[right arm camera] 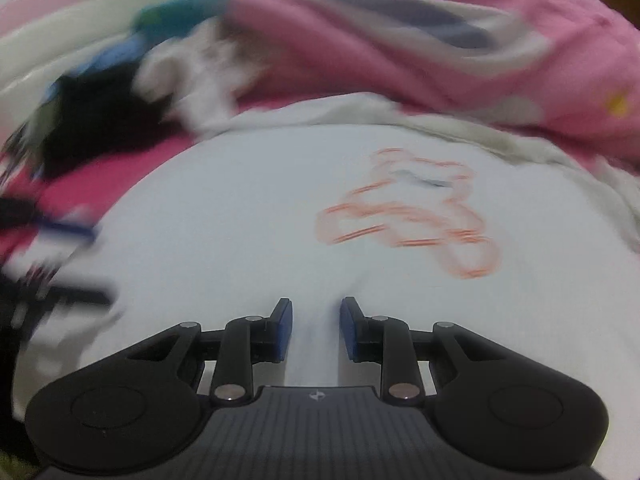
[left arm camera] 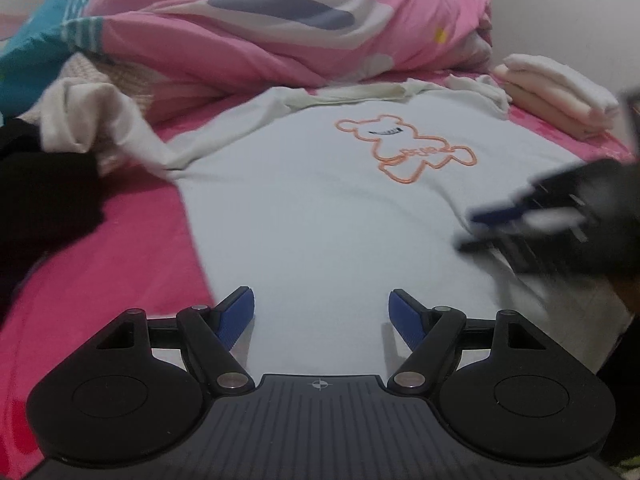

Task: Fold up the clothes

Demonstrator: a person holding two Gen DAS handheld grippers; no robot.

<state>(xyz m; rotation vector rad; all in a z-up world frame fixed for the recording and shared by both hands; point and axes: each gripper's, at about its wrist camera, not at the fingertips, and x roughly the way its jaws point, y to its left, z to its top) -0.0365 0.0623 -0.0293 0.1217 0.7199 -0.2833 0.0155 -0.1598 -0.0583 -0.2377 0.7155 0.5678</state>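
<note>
No containers in either view; everything lies loose on a bed with a hot-pink sheet (left arm camera: 132, 240)

White t-shirt (left arm camera: 320, 208) with an orange bear outline print (left arm camera: 408, 148) lies spread flat, front up, on the sheet, collar toward 12 o'clock. In the left wrist view the left gripper (left arm camera: 321, 312) sits low over the shirt's hem end at 6 o'clock, blue pads (left arm camera: 240, 312) spread wide, nothing between them, only shirt fabric below. The bear print is at 12–1 o'clock from this gripper, well apart

Right gripper (right arm camera: 316, 330) in its own view has pads part-way closed, a narrow gap, with a raised ridge of the shirt's cloth running up between them; whether the pads actually pinch it, cannot tell. Bear print at 1 o'clock from it, near. The right gripper also shows in the left view at 3 o'clock (left arm camera: 520, 220), blurred, low on the shirt's right edge. The left gripper appears at 9 o'clock in the right view, blurred

Around the shirt: pink patterned duvet (left arm camera: 300, 28) bunched at 12 o'clock, touching the collar area; folded cream clothes stack (left arm camera: 560, 96) at 2 o'clock, just beside the shirt's shoulder; crumpled white garment (left arm camera: 92, 120) at 10 o'clock touching the shirt's sleeve; black garment (left arm camera: 44, 200) at 9 o'clock on the sheet

Right view heavily motion-blurred
</note>
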